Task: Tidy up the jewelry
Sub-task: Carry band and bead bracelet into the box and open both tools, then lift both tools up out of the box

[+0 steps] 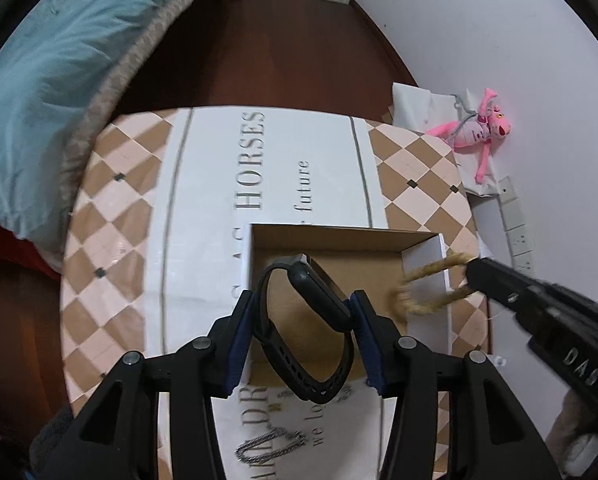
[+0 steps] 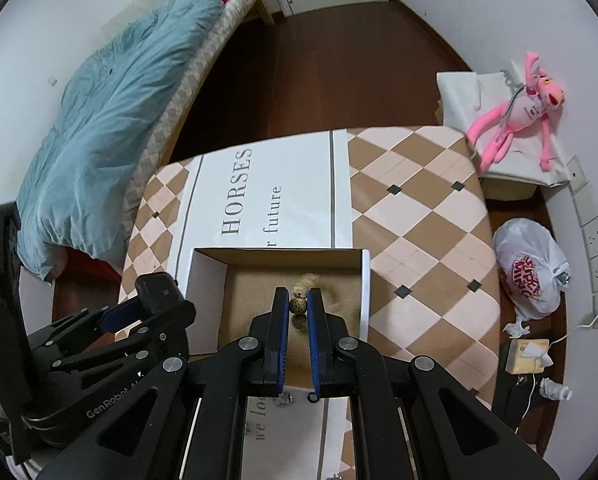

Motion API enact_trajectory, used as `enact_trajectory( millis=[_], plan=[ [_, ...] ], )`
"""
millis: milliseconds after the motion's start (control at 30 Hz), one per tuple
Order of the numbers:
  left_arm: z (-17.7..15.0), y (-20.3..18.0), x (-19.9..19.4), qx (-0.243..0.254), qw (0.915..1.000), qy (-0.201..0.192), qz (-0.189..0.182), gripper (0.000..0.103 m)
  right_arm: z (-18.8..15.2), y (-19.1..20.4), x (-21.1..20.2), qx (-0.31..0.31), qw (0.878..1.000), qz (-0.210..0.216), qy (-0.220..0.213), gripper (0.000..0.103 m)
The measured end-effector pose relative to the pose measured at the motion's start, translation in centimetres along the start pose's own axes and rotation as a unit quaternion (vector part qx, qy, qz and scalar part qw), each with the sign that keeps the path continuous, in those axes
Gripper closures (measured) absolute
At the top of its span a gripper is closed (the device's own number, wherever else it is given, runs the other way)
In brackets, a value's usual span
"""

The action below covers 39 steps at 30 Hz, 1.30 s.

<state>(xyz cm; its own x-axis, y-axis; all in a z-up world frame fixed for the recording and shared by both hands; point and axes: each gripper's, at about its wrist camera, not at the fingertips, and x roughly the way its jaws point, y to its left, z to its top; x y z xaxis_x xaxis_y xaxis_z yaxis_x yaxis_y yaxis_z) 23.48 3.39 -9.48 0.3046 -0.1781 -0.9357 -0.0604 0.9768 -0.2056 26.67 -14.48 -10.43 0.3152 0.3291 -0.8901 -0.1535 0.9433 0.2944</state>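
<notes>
My left gripper (image 1: 303, 304) is shut on a black smart-band watch (image 1: 311, 300) and holds it over the open cardboard box (image 1: 339, 240) on the checkered table. My right gripper (image 2: 299, 300) is shut on a tan beaded bracelet (image 2: 299, 305) and holds it above the box's inside (image 2: 283, 256). In the left wrist view the bracelet (image 1: 427, 288) hangs blurred from the right gripper's tip over the box's right wall. A silver chain (image 1: 267, 446) lies on the white mat near my left gripper's base.
A white printed mat (image 1: 283, 168) covers the middle of the checkered table (image 2: 419, 208). A bed with a blue quilt (image 2: 119, 120) stands to the left. A pink plush toy (image 2: 519, 116) and a white plastic bag (image 2: 531, 268) are at the right by the wall.
</notes>
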Motion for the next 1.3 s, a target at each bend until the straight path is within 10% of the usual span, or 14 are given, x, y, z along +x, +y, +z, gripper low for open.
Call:
enact_trajectory(
  millis=[133, 267, 400, 600, 800, 1300],
  plan=[
    [1.0, 0.5, 1.0, -0.017, 0.9997, 0.016, -0.008, 0.049, 0.7, 0.2, 1.8, -0.004, 1.000, 0.013, 0.028, 0.094],
    [1.6, 1.1, 1.2, -0.024, 0.9996, 0.015, 0.002, 0.006, 0.8, -0.5, 3.9, 0.005, 0.997, 0.018, 0.072, 0.089],
    [1.6, 1.5, 0.8, -0.023, 0.9995, 0.000, 0.024, 0.006, 0.3, -0.9, 3.8, -0.001, 0.998, -0.007, 0.063, 0.044],
    [0.4, 1.9, -0.2, -0.008, 0.9965, -0.035, 0.075, 0.006, -1.0, -1.0, 2.3, -0.011, 0.997, -0.065, 0.030, 0.018],
    [-1.6, 2.5, -0.2, 0.001, 0.9918, -0.050, 0.118, 0.006, -3.1, -1.0, 2.4, -0.025, 0.988, -0.151, 0.015, 0.012],
    [-5.2, 1.6, -4.1, 0.011, 0.9860, -0.097, 0.135, 0.006, -6.4, -0.6, -1.2, -0.010, 0.983, -0.179, -0.035, 0.012]
  ],
)
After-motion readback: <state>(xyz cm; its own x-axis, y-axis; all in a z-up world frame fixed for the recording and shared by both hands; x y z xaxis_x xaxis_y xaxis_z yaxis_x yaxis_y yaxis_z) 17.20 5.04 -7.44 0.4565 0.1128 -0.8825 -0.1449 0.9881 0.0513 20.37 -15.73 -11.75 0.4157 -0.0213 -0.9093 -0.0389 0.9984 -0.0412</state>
